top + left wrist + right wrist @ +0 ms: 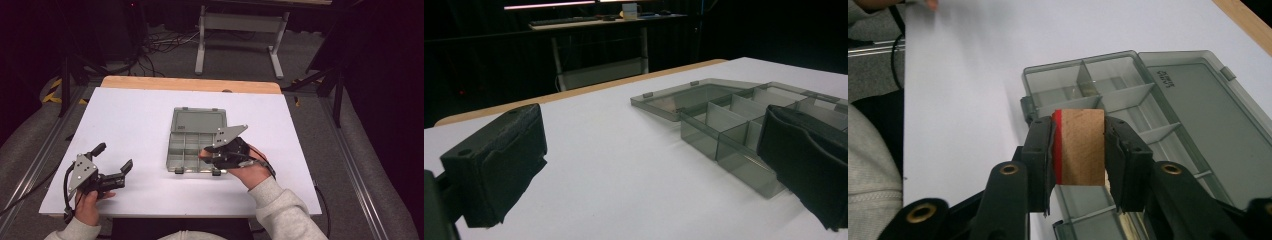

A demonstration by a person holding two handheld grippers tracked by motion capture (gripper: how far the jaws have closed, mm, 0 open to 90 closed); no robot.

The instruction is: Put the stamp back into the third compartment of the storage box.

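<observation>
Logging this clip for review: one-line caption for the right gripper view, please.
Right gripper clamps a wooden block with a red side above the open organizer box.

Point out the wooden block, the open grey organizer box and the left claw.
wooden block (1080, 146), right gripper view, on its bare wood face.
organizer box (198, 121), high view, on its opened lid.
left claw (114, 159), high view, midway between its open fingertips.

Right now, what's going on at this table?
A person works two handheld grippers at a white table. The right gripper is shut on a wooden block with a red side, held over the open grey compartment box. The left gripper rests open to the box's left, holding nothing.
</observation>
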